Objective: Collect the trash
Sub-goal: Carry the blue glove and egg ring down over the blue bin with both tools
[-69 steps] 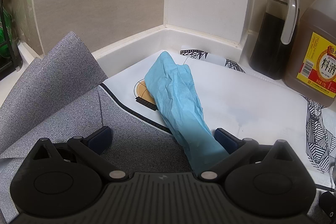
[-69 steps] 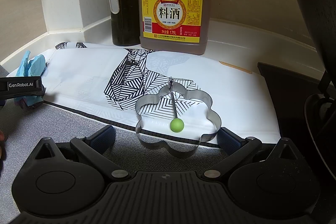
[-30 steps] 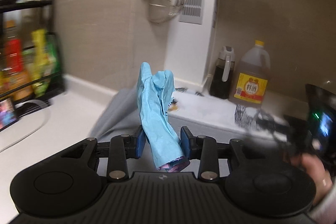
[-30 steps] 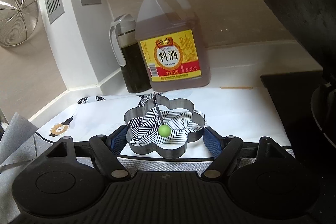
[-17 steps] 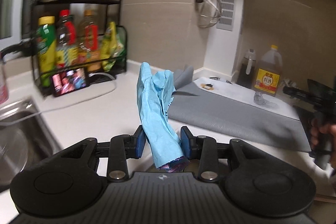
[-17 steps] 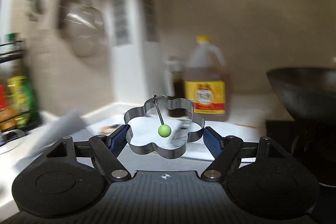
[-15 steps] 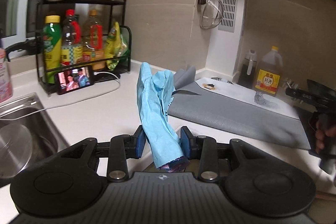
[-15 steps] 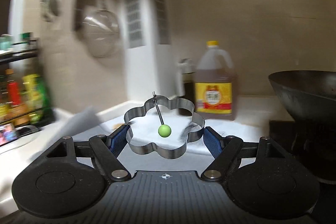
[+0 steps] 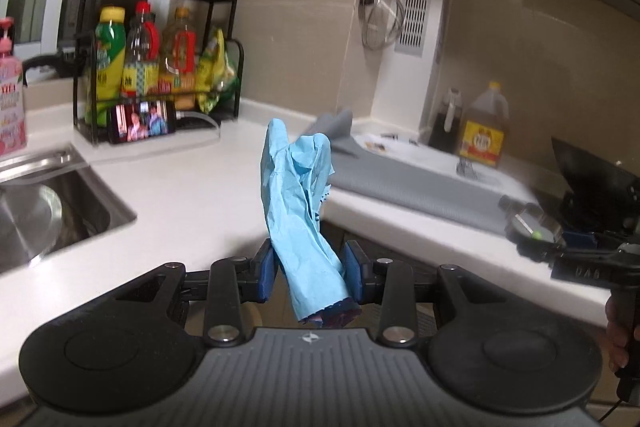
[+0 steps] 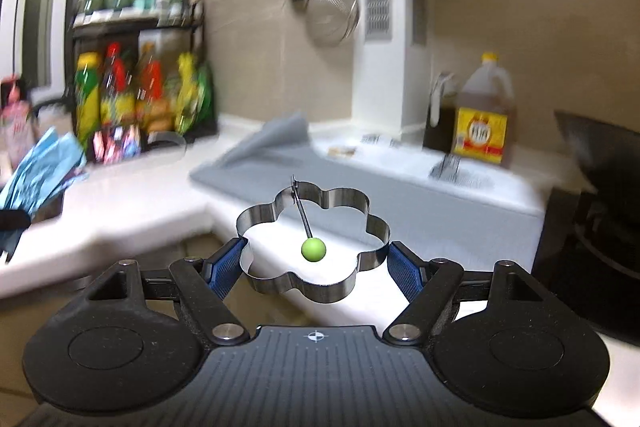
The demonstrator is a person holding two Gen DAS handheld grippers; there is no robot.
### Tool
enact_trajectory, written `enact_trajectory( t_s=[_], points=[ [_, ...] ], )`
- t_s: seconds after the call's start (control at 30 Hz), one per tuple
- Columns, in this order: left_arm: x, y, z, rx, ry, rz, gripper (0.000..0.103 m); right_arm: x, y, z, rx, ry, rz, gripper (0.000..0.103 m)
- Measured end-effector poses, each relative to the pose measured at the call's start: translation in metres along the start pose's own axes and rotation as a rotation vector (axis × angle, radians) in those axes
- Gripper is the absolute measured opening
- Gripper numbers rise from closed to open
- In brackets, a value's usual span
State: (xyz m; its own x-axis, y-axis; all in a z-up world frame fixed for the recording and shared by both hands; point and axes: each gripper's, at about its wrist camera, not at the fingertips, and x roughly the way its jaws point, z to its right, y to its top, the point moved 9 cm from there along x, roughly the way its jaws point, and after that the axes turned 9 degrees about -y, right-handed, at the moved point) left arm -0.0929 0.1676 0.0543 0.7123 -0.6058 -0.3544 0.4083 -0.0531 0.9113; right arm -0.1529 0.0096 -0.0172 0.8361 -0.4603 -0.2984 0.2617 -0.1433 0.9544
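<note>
A crumpled blue glove stands upright between the blue pads of my left gripper, which is shut on its lower part; it hangs in the air in front of the white counter's edge. My right gripper is shut on a flower-shaped steel egg ring with a green knob, held level above the counter corner. In the left wrist view the right gripper with the ring shows at the far right, gripped by a hand. The glove shows blurred at the left of the right wrist view.
The white counter carries a grey mat and a printed white cloth. A sink lies at the left, a bottle rack and a phone behind. An oil jug, a dark bottle and a black wok stand at the right.
Both grippers have drawn back from the mat and off the counter's edge, each carrying its object. More of the sink and rack has come into view. The right gripper has swung left.
</note>
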Motion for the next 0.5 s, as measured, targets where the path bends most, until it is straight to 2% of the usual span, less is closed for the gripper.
enact_trajectory(
  t_s=[0.23, 0.5],
  points=[
    [-0.003, -0.038, -0.008, 0.008, 0.028, -0.048, 0.04, -0.011, -0.042, -0.023, -0.051, 0.015, -0.13, 0.079],
    [0.005, -0.055, -0.004, 0.027, 0.014, -0.108, 0.04, -0.02, -0.064, -0.065, -0.136, 0.087, -0.199, 0.079]
  ],
)
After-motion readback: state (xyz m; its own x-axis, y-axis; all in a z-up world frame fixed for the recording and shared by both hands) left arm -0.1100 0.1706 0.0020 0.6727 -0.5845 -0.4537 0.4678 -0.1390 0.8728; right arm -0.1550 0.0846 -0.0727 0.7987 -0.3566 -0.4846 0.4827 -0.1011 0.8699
